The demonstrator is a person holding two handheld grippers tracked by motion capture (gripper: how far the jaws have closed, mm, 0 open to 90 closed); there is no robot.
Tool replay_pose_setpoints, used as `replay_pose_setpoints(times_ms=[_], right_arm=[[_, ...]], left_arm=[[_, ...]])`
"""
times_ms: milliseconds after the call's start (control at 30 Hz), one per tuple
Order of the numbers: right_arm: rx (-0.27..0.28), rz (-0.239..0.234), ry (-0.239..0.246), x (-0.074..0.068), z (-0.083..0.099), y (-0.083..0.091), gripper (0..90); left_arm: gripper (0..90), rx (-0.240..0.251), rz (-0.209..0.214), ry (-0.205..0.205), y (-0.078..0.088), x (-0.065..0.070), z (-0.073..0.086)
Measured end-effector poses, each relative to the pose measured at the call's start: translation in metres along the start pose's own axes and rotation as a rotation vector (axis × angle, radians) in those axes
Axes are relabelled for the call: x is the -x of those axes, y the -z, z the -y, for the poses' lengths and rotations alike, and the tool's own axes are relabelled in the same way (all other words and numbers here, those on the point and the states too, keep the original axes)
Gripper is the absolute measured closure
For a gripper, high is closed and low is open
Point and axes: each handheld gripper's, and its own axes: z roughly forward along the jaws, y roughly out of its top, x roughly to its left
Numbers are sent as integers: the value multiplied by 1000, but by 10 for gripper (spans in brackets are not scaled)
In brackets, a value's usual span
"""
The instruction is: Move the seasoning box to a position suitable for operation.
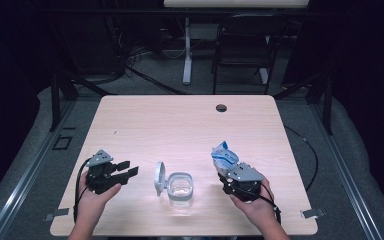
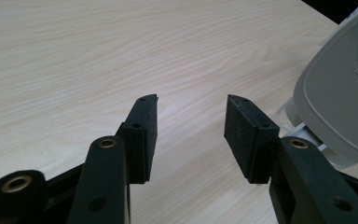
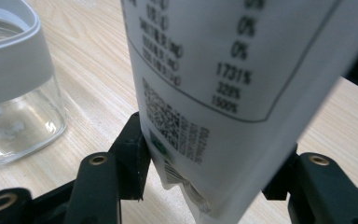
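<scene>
Right gripper sits at the near right of the table, jaws clamped on the lower part of a white-and-blue sachet. In the right gripper view the sachet stands up between the pads, printed back panel toward the camera, its bottom corner hanging below the grip. Top of the packet appears crumpled or torn in the high view; whether it is fully open cannot be told.

Left gripper rests at the near left, jaws wide apart and empty, pointing toward the jar. Its own view shows bare wood between the pads and the grey lid just to one side.

Between the two grippers stands a clear square jar with a grey collar, its hinged lid flipped open on the side facing the left gripper. The jar looks almost empty.

Judged step: carry the sachet over the jar mouth and tip the contents in. To do it well, the right gripper should keep its hold low on the packet, bring the open end directly above the mouth before tilting, and tilt slowly. The left gripper could steady the collar or lid so the light jar does not slide or tip. Risk: spill onto the table if tilted early.

Farther back, the table top is bare up to a cable hole near the far edge.
</scene>
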Motion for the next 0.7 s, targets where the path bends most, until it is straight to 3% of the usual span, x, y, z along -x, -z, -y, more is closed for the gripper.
replay_pose_setpoints(times_ms=[300, 500, 700], right_arm=[[12, 1, 41, -2, -7, 5, 454], [9, 29, 104, -5, -11, 8, 454], [8, 28, 132, -7, -13, 9, 454]], left_arm=[[547, 1, -4, 7, 0, 0, 0], [547, 3, 0, 6, 1, -1, 0], [546, 3, -2, 9, 1, -1, 0]])
